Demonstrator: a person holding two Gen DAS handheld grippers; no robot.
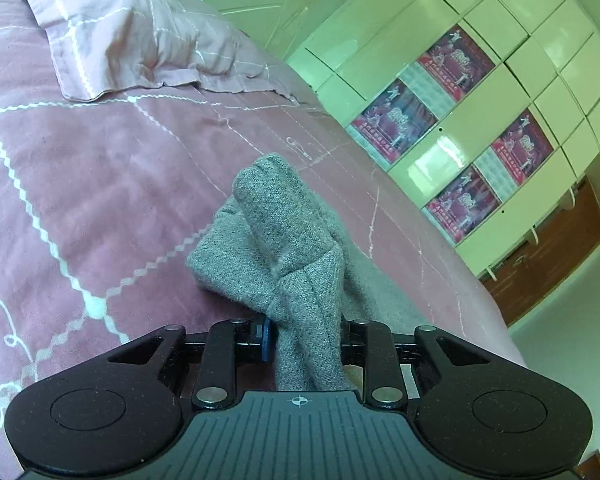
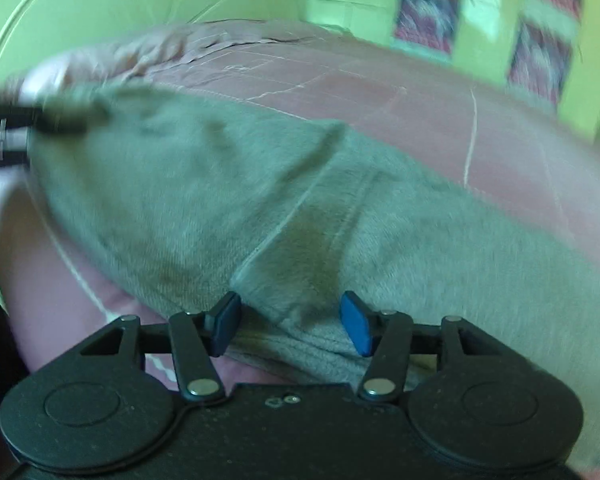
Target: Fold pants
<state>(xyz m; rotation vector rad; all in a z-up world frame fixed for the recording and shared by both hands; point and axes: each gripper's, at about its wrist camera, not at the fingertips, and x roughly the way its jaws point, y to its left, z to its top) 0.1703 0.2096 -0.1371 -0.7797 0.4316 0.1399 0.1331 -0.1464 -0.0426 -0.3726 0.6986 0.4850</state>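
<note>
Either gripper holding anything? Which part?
Left gripper pinches a bunched fold of the grey knit pants. Right gripper straddles the fabric edge, pads apart, holding nothing.

The left claw (image 1: pixel 306 332) sits at the bottom centre of its frame, its jaws drawn close and clamped on a bunched fold of the grey pants (image 1: pixel 296 256). The right claw (image 2: pixel 292 324), low in its blurred frame, stands half open, its blue pads (image 2: pixel 356 326) spread over the cloth without pinching it.
</note>
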